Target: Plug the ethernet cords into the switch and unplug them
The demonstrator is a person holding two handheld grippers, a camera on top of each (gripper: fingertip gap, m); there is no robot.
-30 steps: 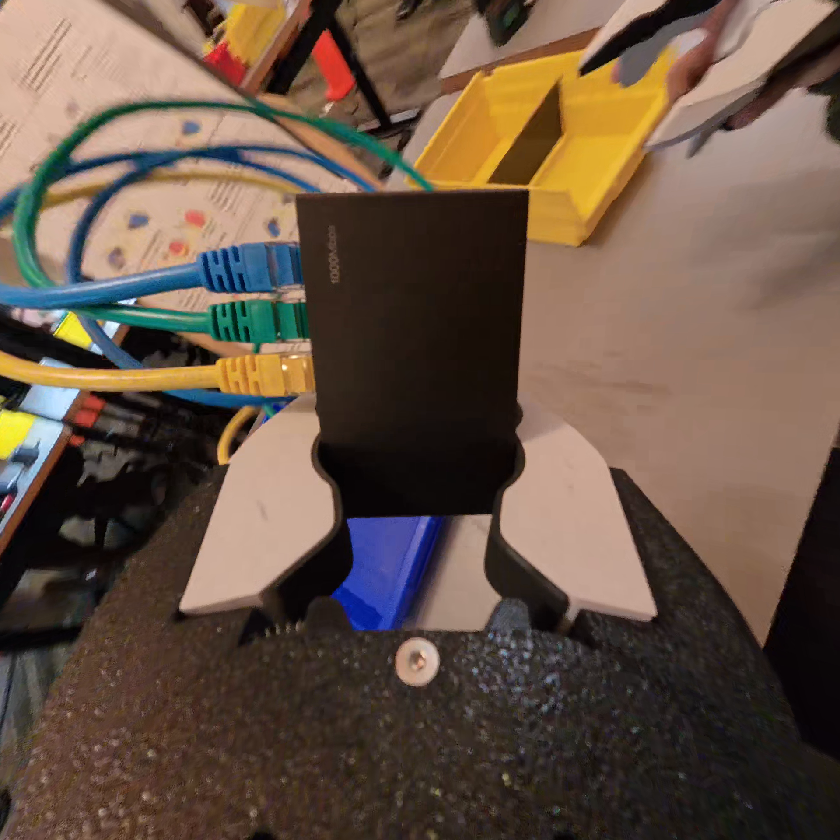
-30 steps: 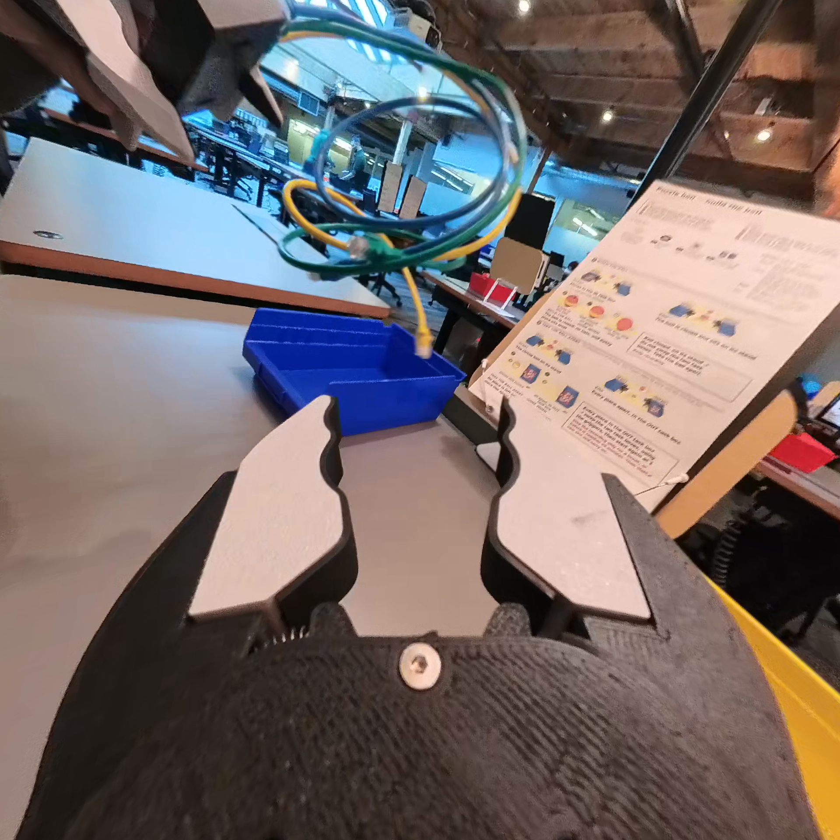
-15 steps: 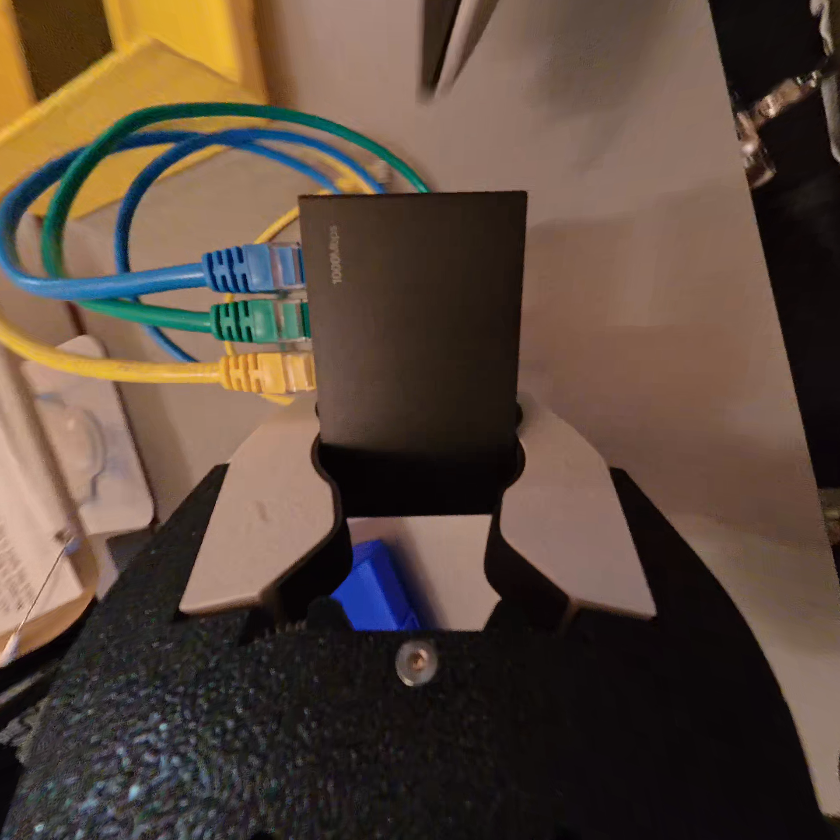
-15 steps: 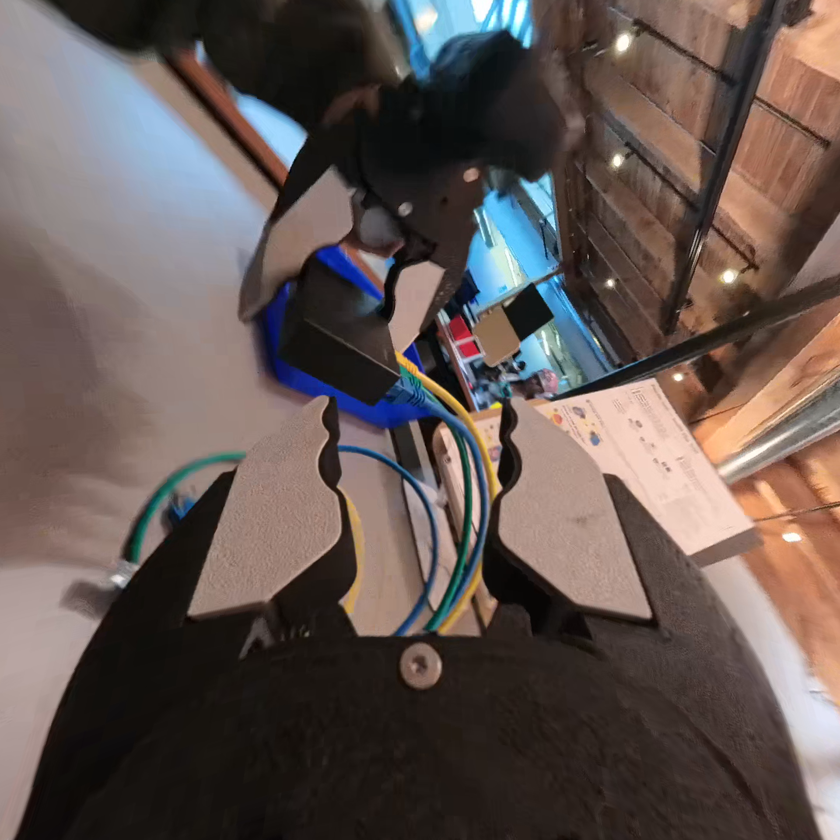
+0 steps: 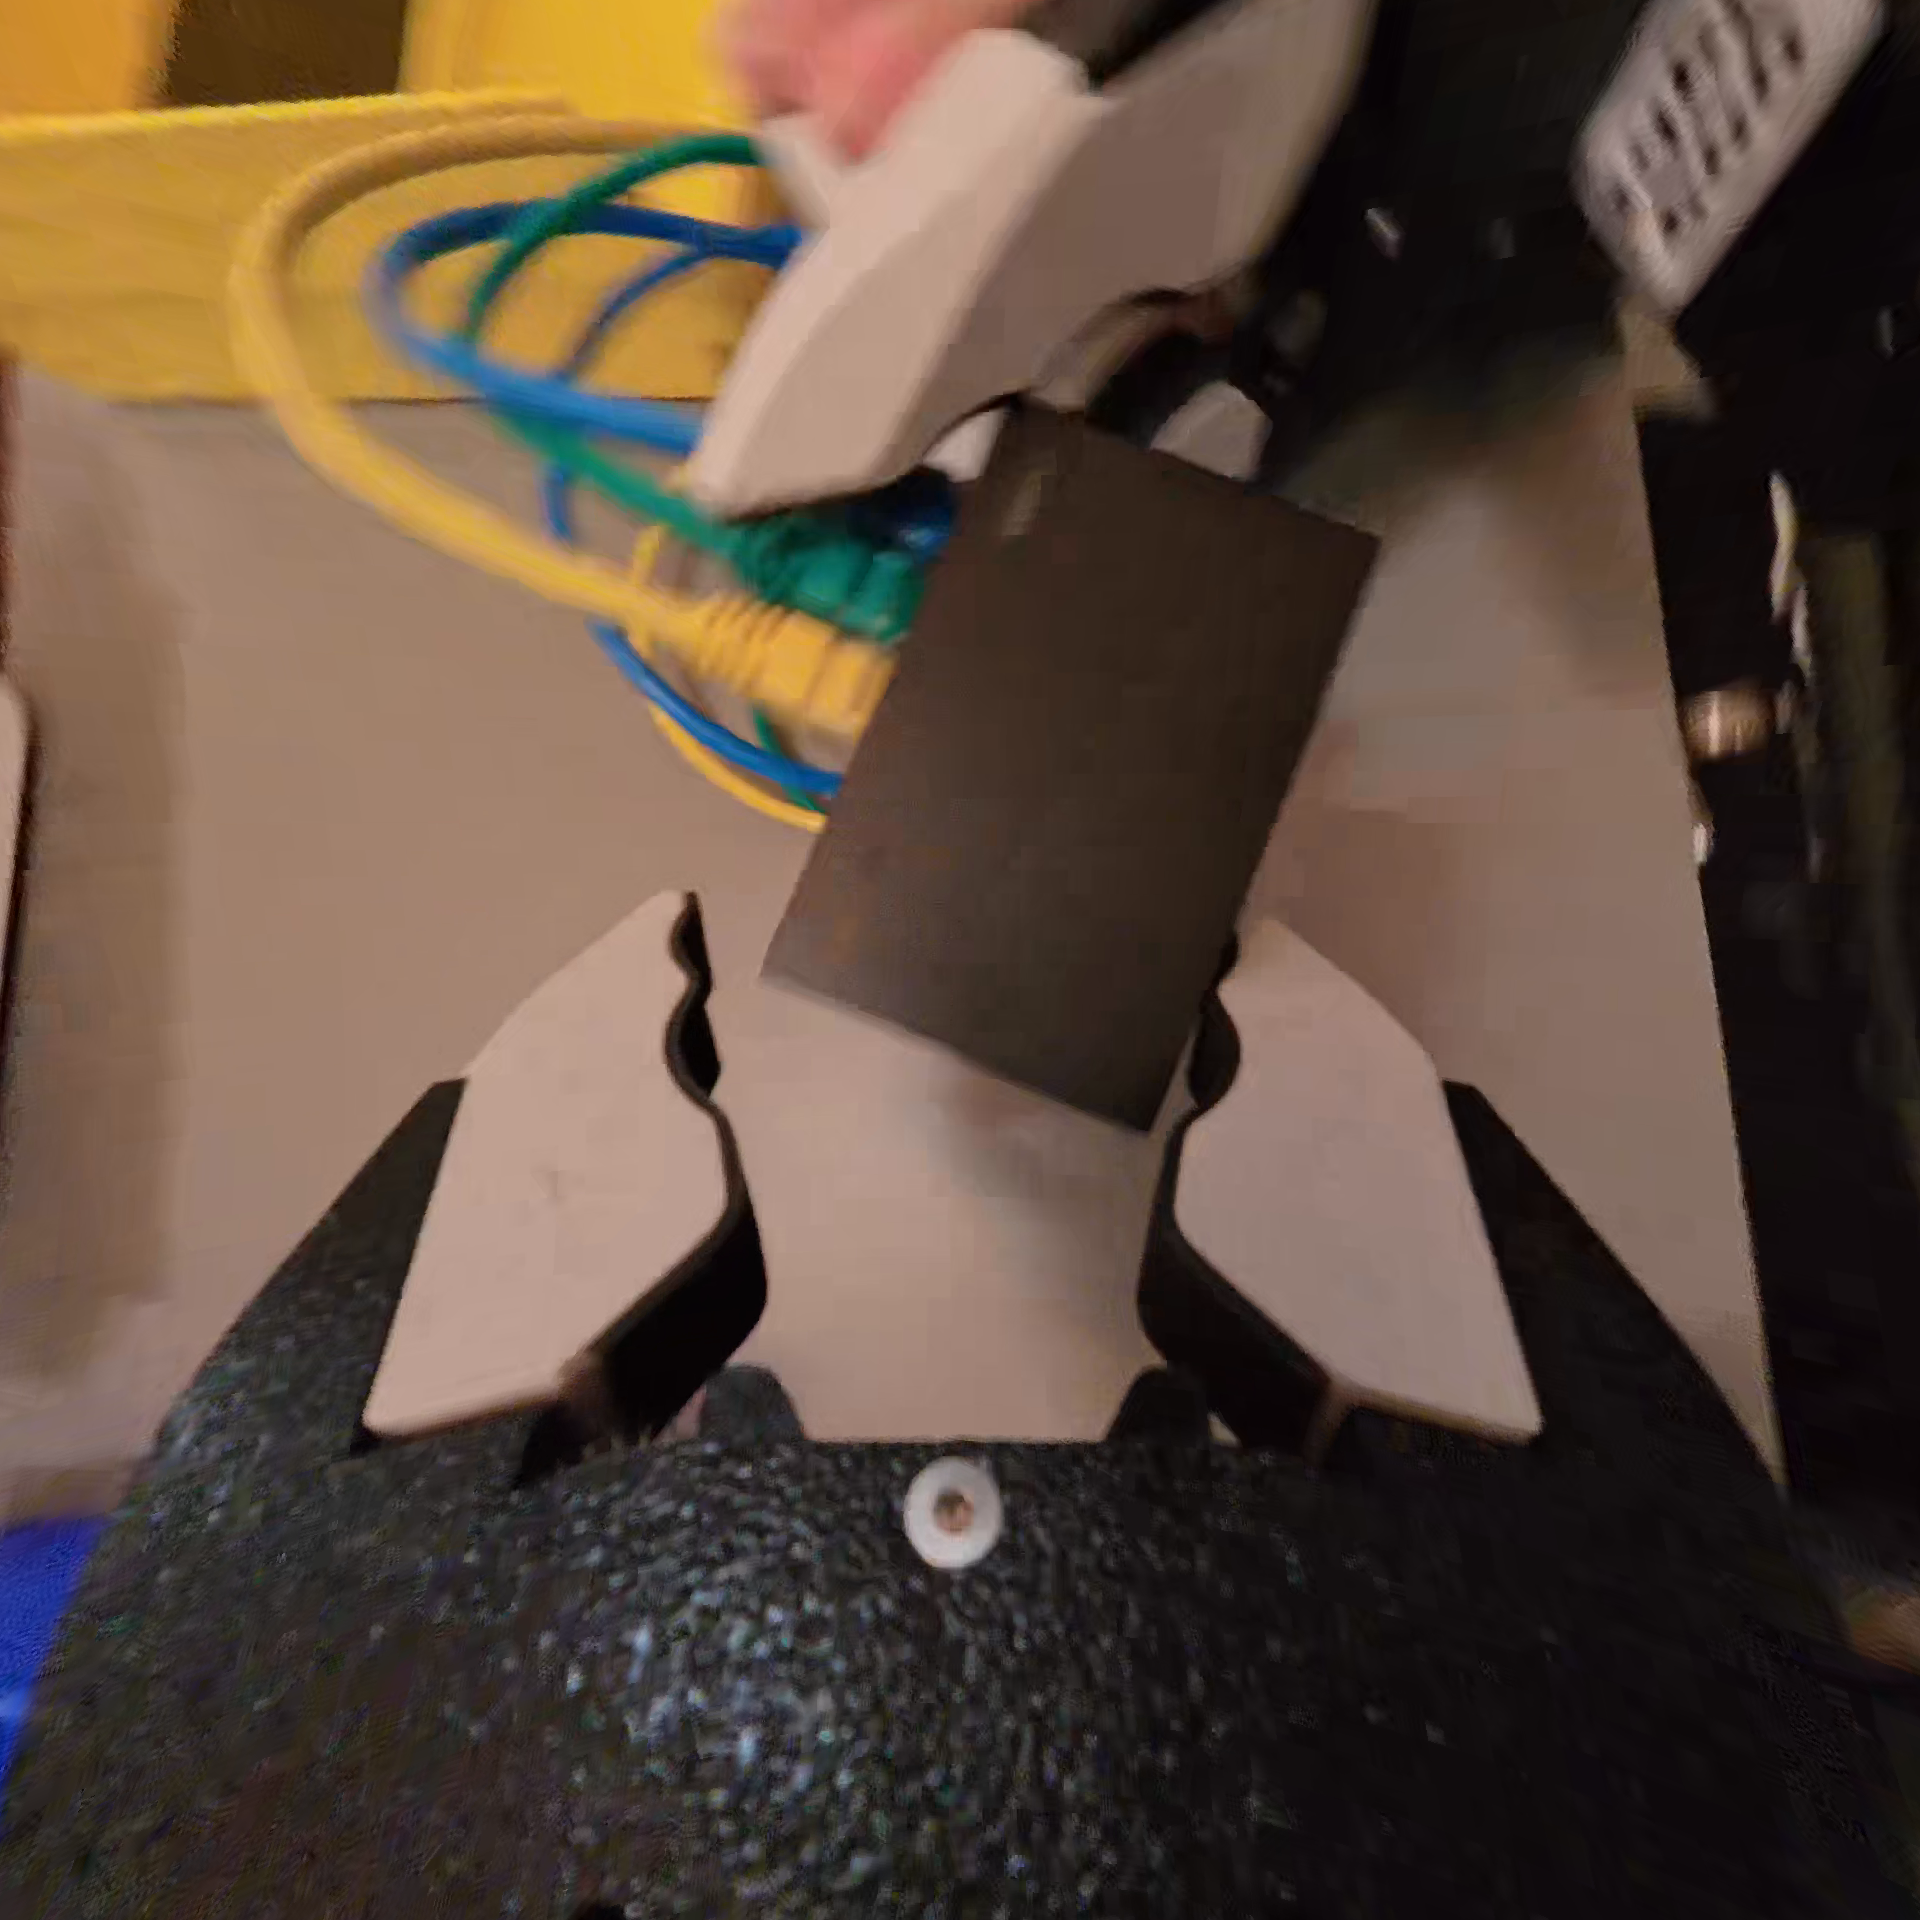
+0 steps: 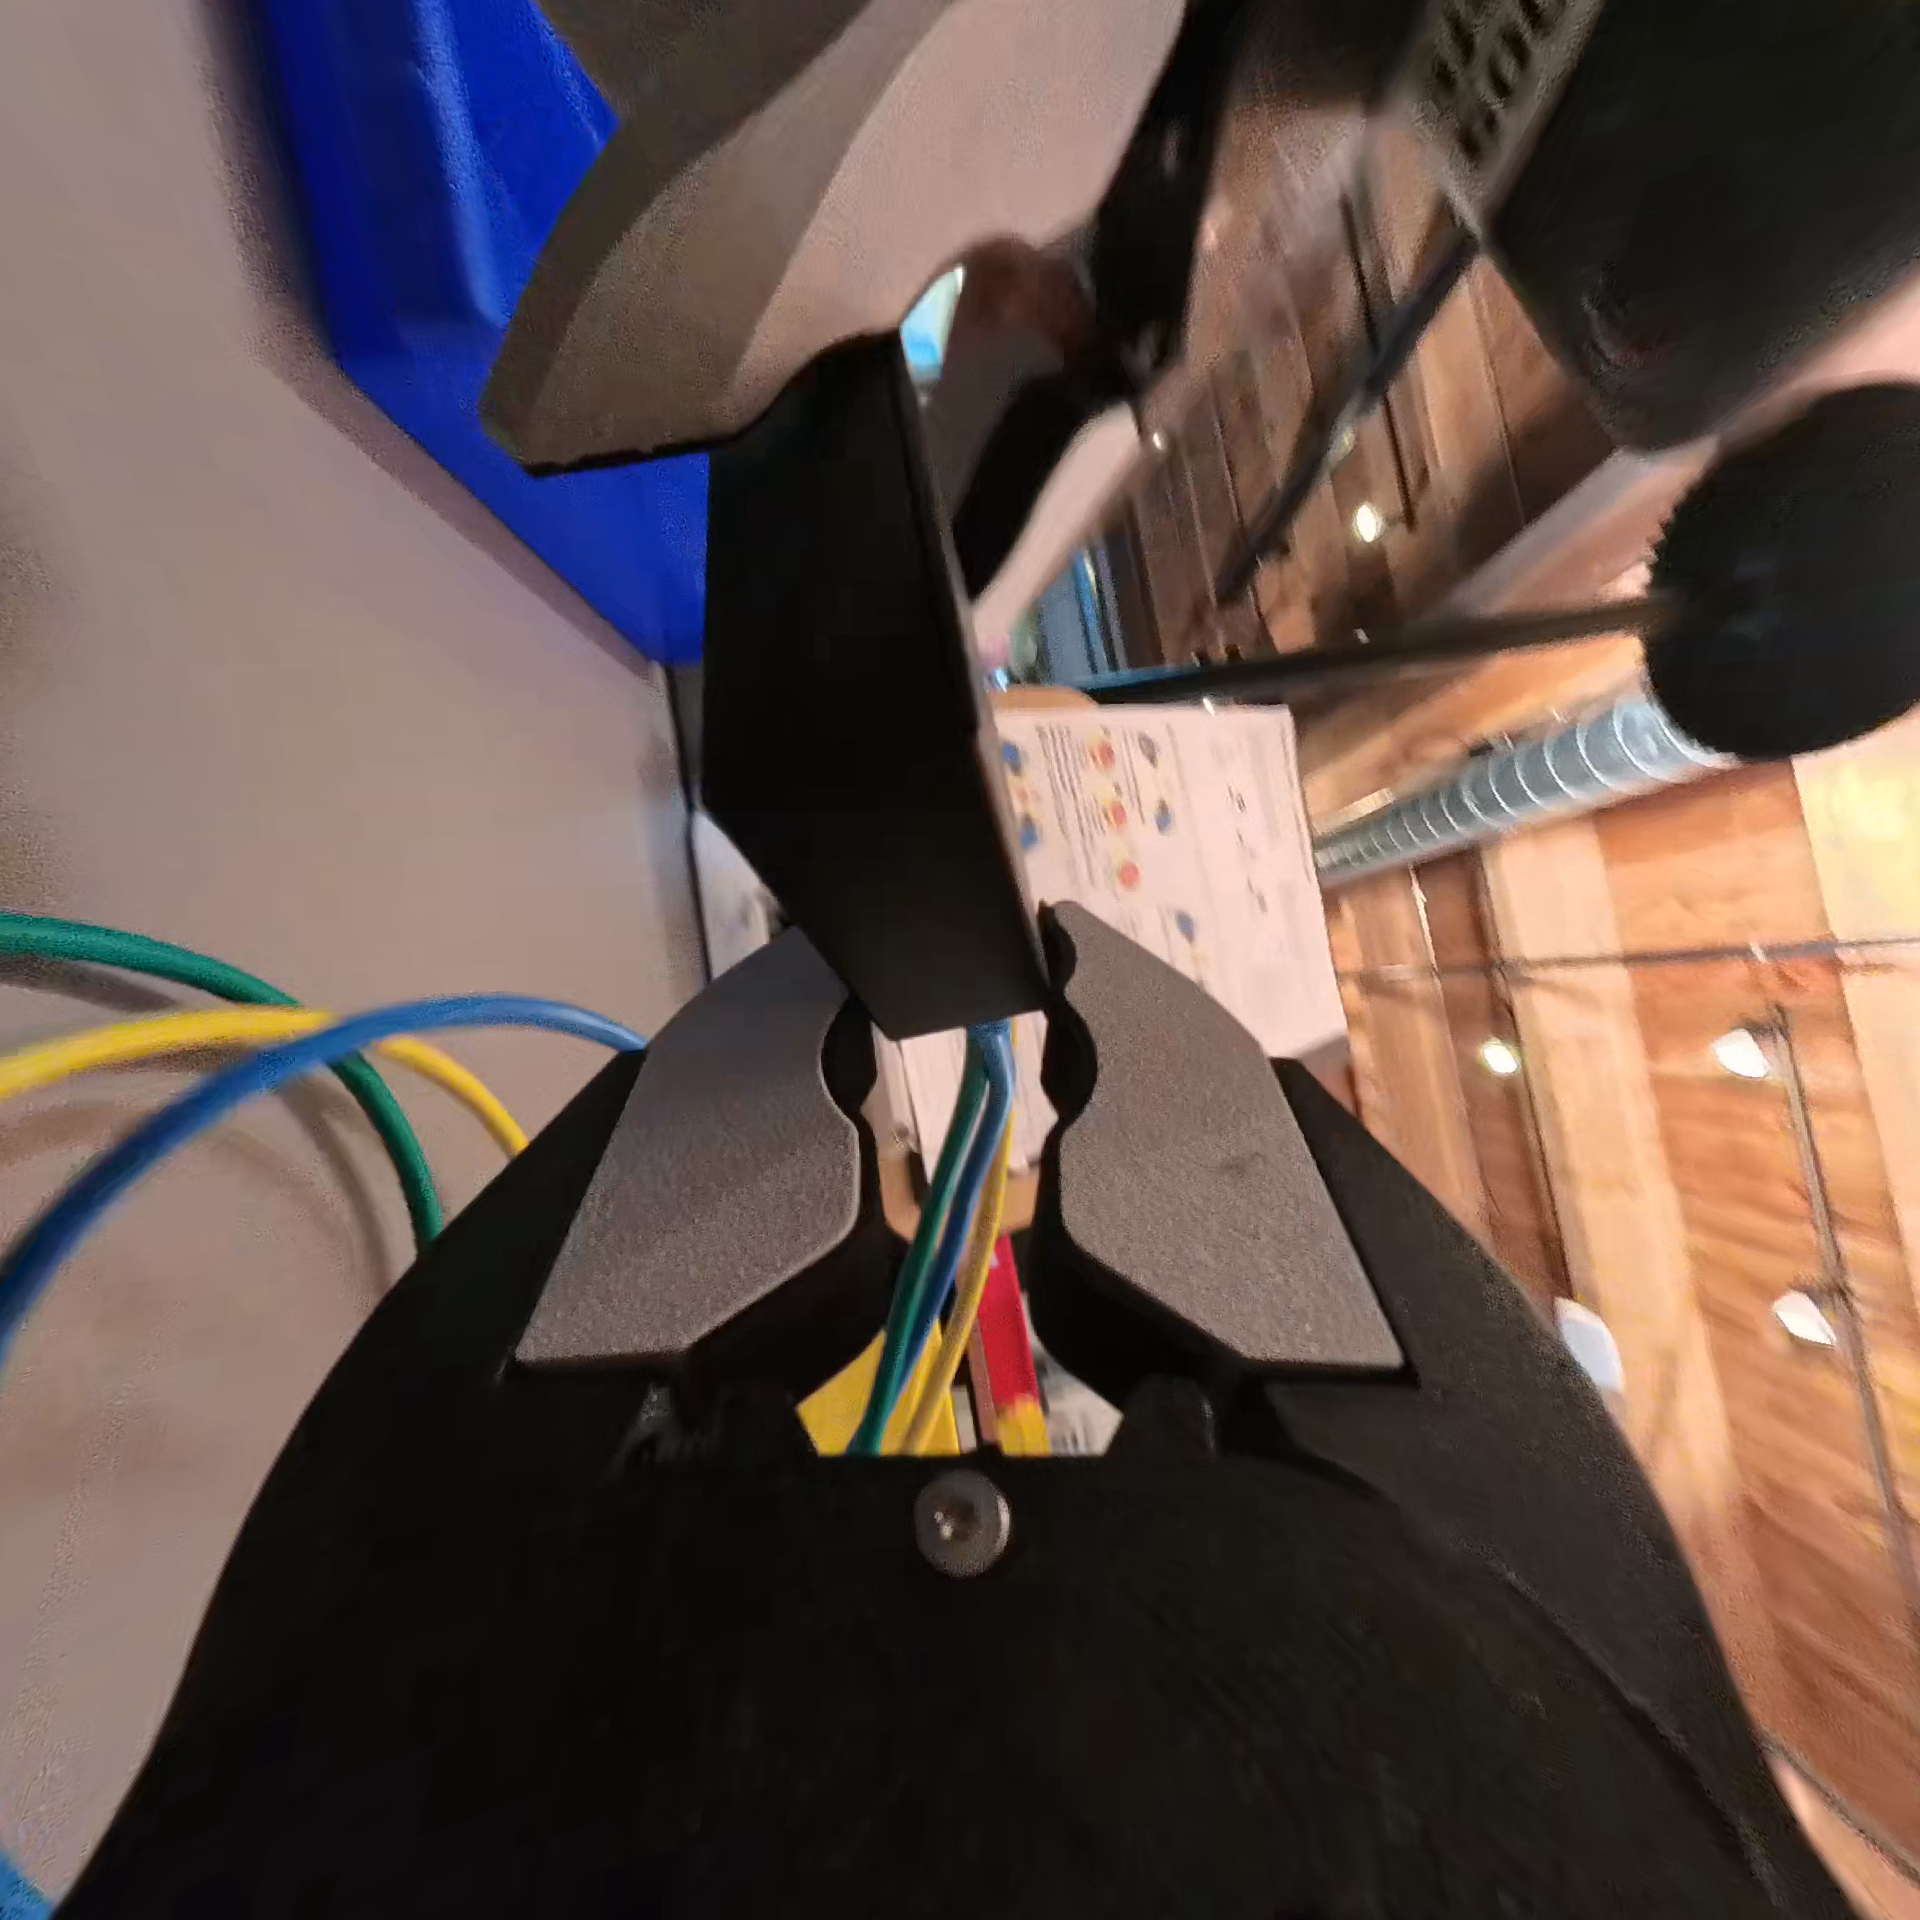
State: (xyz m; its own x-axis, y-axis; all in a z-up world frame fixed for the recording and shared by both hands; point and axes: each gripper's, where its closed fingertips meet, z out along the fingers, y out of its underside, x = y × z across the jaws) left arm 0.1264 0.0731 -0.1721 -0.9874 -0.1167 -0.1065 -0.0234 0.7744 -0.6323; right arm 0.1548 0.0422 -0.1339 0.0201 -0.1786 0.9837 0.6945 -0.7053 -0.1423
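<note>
The black switch point(image 5: 1070, 748) hangs tilted over the table. Blue point(image 5: 920, 525), green point(image 5: 831, 582) and yellow point(image 5: 790, 665) plugs sit in its left side. My left gripper point(image 5: 966, 935) is open. The switch's near end lies loose between its fingers, with a gap on the left. My right gripper point(image 6: 935, 945) is shut on the port-side end of the switch point(image 6: 842, 727). The cords point(image 6: 966, 1174) run back between its fingers. In the left wrist view one right finger point(image 5: 935, 291) covers the blue plug. In the right wrist view a left finger point(image 6: 707, 260) rests by the switch's far end.
A yellow bin point(image 5: 156, 260) stands on the table point(image 5: 312, 831) beyond the cord loops. A blue bin point(image 6: 468, 312) is behind the switch in the right wrist view. A printed instruction sheet point(image 6: 1174, 852) stands at the table's edge. Cord loops point(image 6: 260, 1039) trail to the left. The left gripper's tips are roughly 6 cm from the right gripper's.
The right gripper came in and closed on the port end of the switch. The left gripper's fingers opened, and the switch now sits tilted between them instead of clamped straight.
</note>
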